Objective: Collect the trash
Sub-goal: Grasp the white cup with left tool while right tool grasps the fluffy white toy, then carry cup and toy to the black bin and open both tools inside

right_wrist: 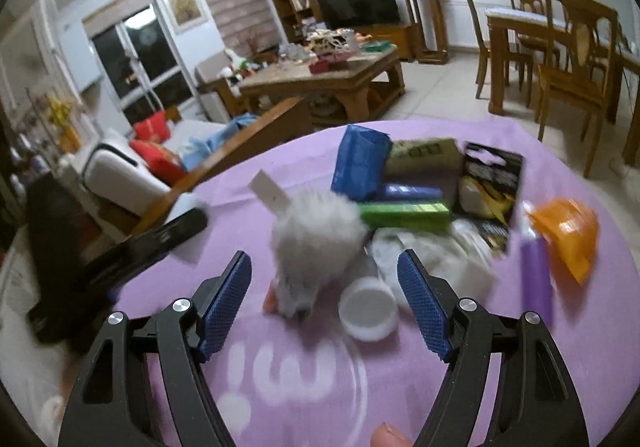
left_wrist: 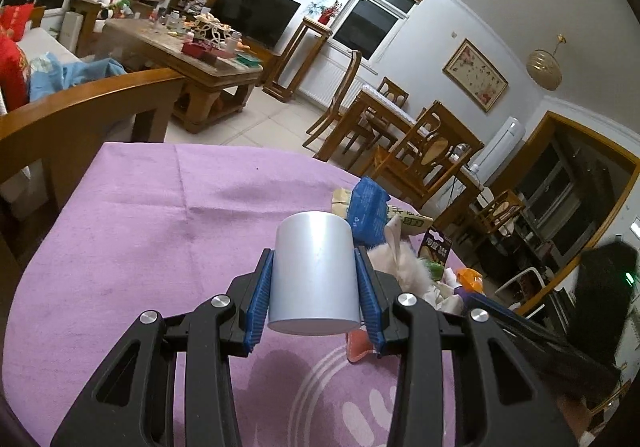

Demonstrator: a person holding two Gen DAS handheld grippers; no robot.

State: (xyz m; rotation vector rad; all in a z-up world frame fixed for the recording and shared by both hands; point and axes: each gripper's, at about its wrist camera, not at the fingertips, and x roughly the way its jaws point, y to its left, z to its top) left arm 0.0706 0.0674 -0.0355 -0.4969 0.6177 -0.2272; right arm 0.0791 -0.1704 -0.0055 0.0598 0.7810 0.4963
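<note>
The small round white plastic lid at 12 o'clock between the right gripper's wide-open, empty jaws looks light and stiff, best pinched across its rim, while the left gripper's jaws squeeze the smooth grey cup.

I see a pale grey cup between blue ribbed pads on my black left gripper. The cloth is lilac with white rings; at twelve o'clock lie a blue packet and green box, at two an orange wrapper.

purple tablecloth | television | coffee table | dining chairs
</note>
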